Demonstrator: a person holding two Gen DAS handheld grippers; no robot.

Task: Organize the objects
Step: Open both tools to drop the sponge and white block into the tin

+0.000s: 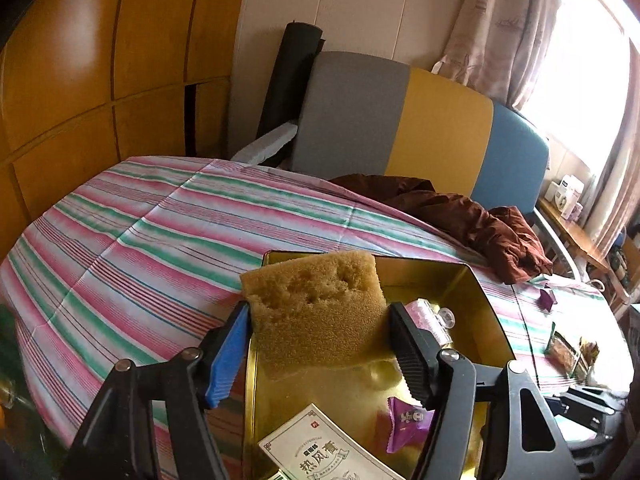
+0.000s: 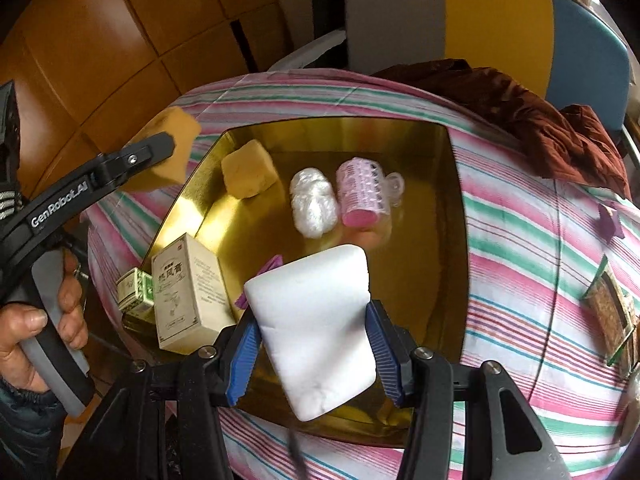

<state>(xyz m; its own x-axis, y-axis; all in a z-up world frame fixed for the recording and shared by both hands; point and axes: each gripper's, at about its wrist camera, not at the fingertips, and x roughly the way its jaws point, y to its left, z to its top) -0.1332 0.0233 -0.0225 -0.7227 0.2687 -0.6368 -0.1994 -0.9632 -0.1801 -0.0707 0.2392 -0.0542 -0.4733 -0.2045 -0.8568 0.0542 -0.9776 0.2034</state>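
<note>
1. A shiny gold tin tray with cut corners sits on a bed covered by a striped sheet in pink, green and white.

2. The left gripper pinches a tan sponge between its blue and black pads. The sponge's long axis runs away from the camera, its far end tipped upward. It is held above the tray's near-left rim, with its near half between the jaws and its far half sticking out past the fingertips.

3. From the right wrist view, that same sponge shows at the tray's upper-left corner, partly outside the rim.

4. The right gripper grips a white foam block between its two blue pads. The block's long axis points forward, slightly tilted to the left at the top. It hangs over the tray's near half, its middle squeezed by the pads, both ends free.

5. Inside the tray lie a second tan sponge, a white plastic roll, a pink hair roller, a cream medicine box standing at the left edge, and a purple wrapper.

6. A hand holds the left gripper's handle.

7. Brown cloth lies crumpled beyond the tray.
</note>
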